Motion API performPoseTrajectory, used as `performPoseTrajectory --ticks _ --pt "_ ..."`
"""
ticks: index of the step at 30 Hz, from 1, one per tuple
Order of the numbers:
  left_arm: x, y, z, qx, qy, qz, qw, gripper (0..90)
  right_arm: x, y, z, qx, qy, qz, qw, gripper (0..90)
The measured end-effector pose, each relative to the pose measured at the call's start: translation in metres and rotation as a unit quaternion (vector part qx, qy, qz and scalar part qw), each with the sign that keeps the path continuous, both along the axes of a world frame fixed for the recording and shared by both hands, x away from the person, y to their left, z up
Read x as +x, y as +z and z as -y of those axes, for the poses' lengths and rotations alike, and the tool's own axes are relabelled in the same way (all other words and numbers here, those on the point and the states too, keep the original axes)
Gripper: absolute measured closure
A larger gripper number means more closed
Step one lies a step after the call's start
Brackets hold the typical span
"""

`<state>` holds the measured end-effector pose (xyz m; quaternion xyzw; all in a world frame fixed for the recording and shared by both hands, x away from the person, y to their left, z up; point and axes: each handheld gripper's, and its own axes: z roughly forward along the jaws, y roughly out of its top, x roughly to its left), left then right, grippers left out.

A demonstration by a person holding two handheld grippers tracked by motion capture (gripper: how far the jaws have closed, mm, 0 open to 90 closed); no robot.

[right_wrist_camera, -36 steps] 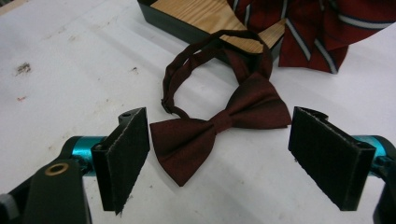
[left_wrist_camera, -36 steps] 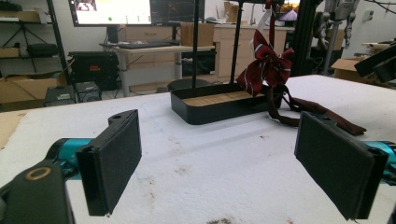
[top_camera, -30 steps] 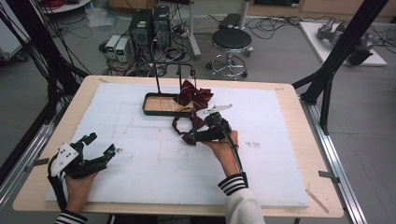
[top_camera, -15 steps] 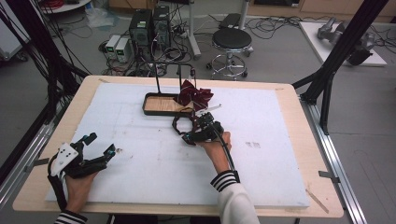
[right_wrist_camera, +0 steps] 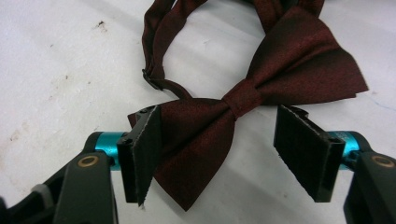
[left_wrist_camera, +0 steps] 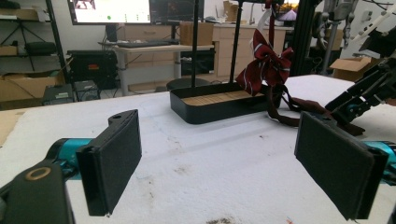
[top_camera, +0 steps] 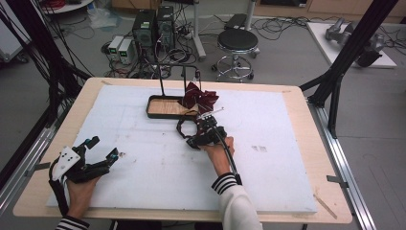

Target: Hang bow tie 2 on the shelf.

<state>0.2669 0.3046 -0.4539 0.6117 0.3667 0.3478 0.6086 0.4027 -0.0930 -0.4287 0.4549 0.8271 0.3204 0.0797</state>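
Dark red satin makes up the plain bow tie [right_wrist_camera: 261, 93] that lies flat on the white foam sheet [top_camera: 143, 158] covering the wooden table [top_camera: 306, 96], its thin strap [right_wrist_camera: 156, 42] curling away behind it. The right gripper [right_wrist_camera: 217, 149] hangs low over this tie with one wing of the bow between its jaws; the jaws have just been closing, yet in the right gripper view one black pad [right_wrist_camera: 144, 149] only reaches the wing's edge and the other stands clear of the cloth, so nothing is gripped. In the high view the same gripper [top_camera: 203, 134] sits near the middle of the sheet, just in front of a shallow black tray with a wooden floor [top_camera: 165, 108]. Thin black posts rise from that tray, and a second bow tie, dark red with pale stripes [top_camera: 201, 96], hangs from them at the tray's right end; the left gripper view shows it [left_wrist_camera: 266, 65] dangling above the tray's corner. The left gripper [top_camera: 95, 155] rests well apart from all this at the near left corner of the sheet, its jaws spread wide with nothing between them [left_wrist_camera: 224, 158].
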Motion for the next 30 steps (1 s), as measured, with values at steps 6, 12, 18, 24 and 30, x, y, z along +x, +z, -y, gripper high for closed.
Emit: performPoseTrajectory --ticks 6,12,18,24,30 --pt "0.0 0.0 0.0 0.0 0.0 0.0 1.0 15.2 0.0 -0.002 -0.004 0.002 0.007 -0.006 1.0 33.8" --pt "0.0 0.0 0.0 0.001 0.0 0.0 1.0 15.2 -0.001 -0.002 -0.006 -0.015 0.009 0.0 0.9999 40.8" --pt "0.0 0.0 0.0 0.001 0.0 0.001 1.0 15.2 -0.004 -0.001 -0.012 -0.029 0.013 0.003 0.9995 48.5" --pt "0.0 0.0 0.0 0.0 0.0 0.001 1.0 15.2 -0.006 0.001 -0.016 -0.035 0.015 0.0 0.9993 62.0" --pt "0.0 0.0 0.0 0.0 0.0 0.001 1.0 15.2 -0.005 0.002 -0.017 -0.034 0.022 -0.007 0.9992 77.9"
